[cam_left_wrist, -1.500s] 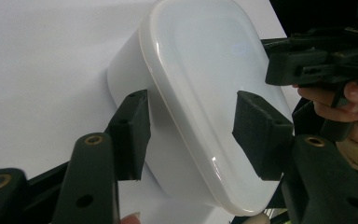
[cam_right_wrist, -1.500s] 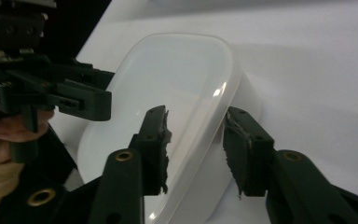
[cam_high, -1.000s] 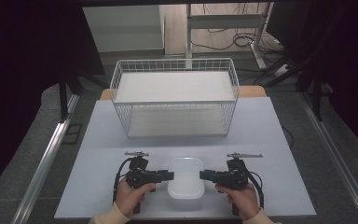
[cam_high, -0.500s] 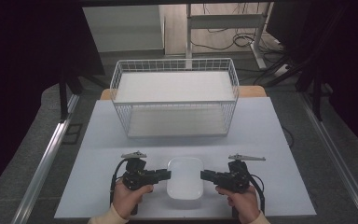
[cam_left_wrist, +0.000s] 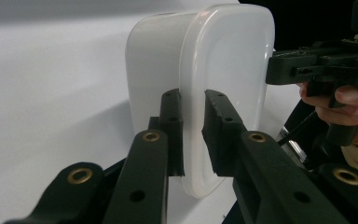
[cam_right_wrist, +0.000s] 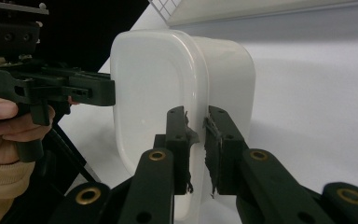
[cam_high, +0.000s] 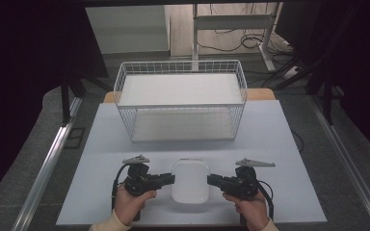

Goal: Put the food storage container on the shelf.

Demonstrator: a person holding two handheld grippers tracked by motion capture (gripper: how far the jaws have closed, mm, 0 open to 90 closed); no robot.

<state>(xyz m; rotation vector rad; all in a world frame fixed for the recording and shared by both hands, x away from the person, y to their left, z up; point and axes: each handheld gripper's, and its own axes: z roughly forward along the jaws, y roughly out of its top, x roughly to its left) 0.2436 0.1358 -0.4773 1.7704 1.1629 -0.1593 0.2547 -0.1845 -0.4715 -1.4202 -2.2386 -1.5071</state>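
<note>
Both grippers pinch lid rim of white container

Left gripper [cam_high: 169, 179] & right gripper [cam_high: 213, 180], jaws just closing, now clamp opposite rims of container [cam_high: 190, 181] on near table [cam_high: 279, 144]; lift both evenly, keep level, wire basket [cam_high: 180, 103] beyond

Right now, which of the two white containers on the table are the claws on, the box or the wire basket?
The white lidded plastic box at the near edge: left claw and right claw each clamp its rim. The wire basket stands farther back, untouched.
</note>
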